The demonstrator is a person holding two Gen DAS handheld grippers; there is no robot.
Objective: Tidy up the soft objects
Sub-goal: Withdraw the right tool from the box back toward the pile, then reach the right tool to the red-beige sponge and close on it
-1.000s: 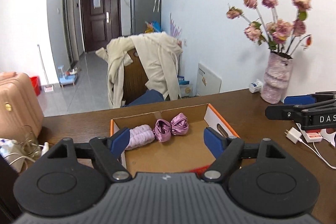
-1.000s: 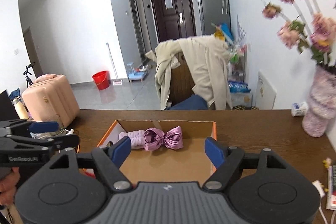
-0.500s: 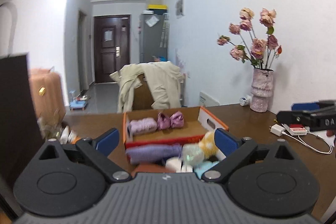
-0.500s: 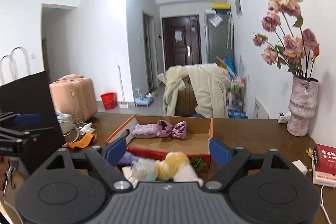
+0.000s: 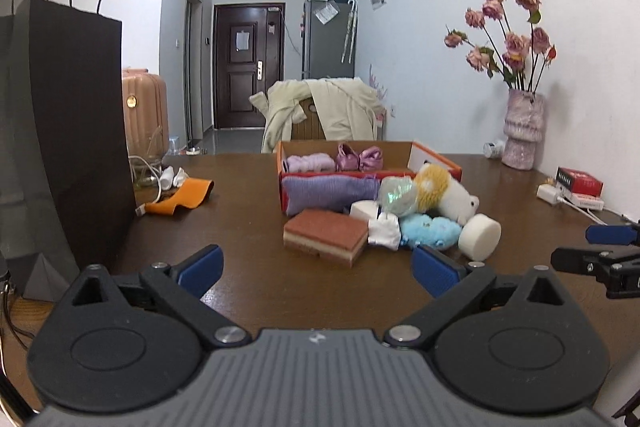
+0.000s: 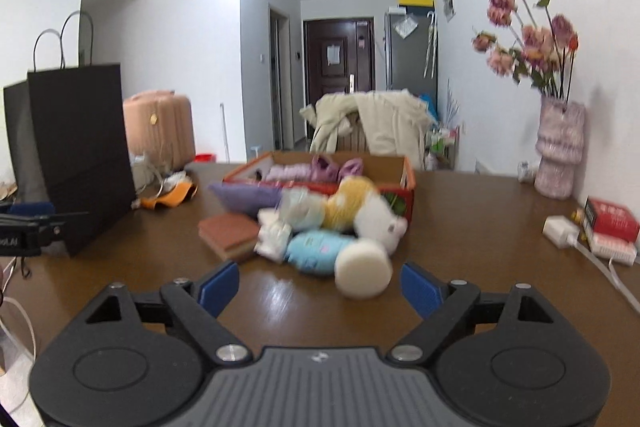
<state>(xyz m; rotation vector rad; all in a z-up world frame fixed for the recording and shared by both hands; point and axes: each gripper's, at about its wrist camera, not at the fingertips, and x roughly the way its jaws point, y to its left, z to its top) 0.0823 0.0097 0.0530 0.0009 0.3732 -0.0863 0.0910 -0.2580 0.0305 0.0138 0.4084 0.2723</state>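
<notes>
Around: a tall black paper bag (image 5: pixel 60 131) stands at the left on the brown table (image 5: pixel 248 227); an orange strap (image 5: pixel 184 195) lies beside it; a vase of dried roses (image 5: pixel 520 131) and a red box (image 5: pixel 580 183) with a charger are at the right wall.
Soft objects: a pile lies in front of the cardboard box (image 5: pixel 436 163), touching its front wall: purple roll (image 5: pixel 332 191), brown sponge (image 5: pixel 326 235), blue plush (image 5: pixel 430 231), white round puff (image 5: pixel 480 237), yellow-white plush (image 5: pixel 440 187).
In box: a lilac scrunchie (image 5: pixel 310 163) and a pink bow (image 5: pixel 360 158).
Left gripper (image 5: pixel 316 267): jaws wide apart, holding nothing, having just been opening.
Right gripper (image 6: pixel 320 287): jaws apart, empty, also just opened; the puff is near its right finger.
Free room: bare table between both grippers and the pile.
</notes>
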